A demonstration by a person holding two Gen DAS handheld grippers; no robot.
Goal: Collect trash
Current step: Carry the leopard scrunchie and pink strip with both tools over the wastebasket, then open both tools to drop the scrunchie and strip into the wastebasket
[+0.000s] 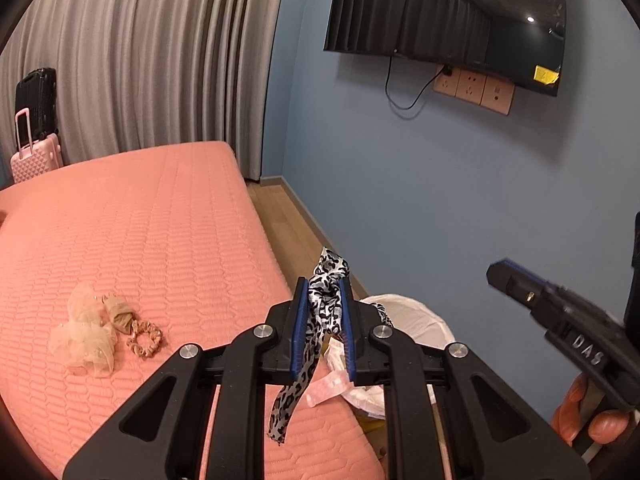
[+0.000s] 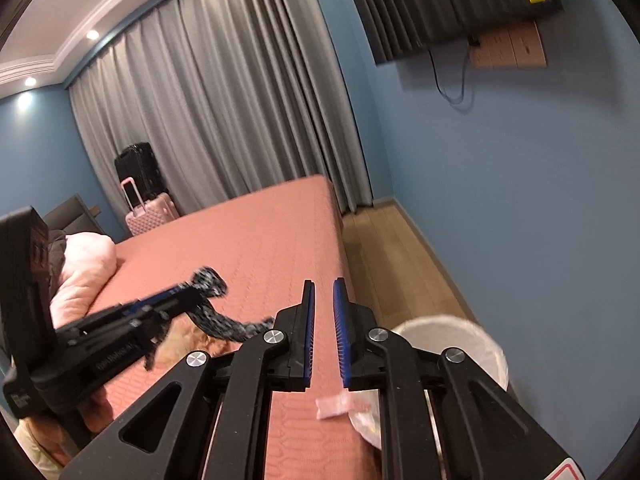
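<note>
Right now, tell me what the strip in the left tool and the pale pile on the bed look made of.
Leopard-print strip, clamped in the left tool: probably satin-like fabric; it shines and hangs limp. Pale pile on the pink bed: seemingly sheer, gauzy mesh like tulle or organza; light passes through its crumpled folds.

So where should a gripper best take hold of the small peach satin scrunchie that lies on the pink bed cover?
Grip the peach satin scrunchie across its right rim, coming from above with one finger inside the ring. It lies flat on the pink quilted bed cover, and its left side touches the beige cloth piece. The left gripper is shut on the leopard-print ribbon, so the open right gripper suits.
</note>
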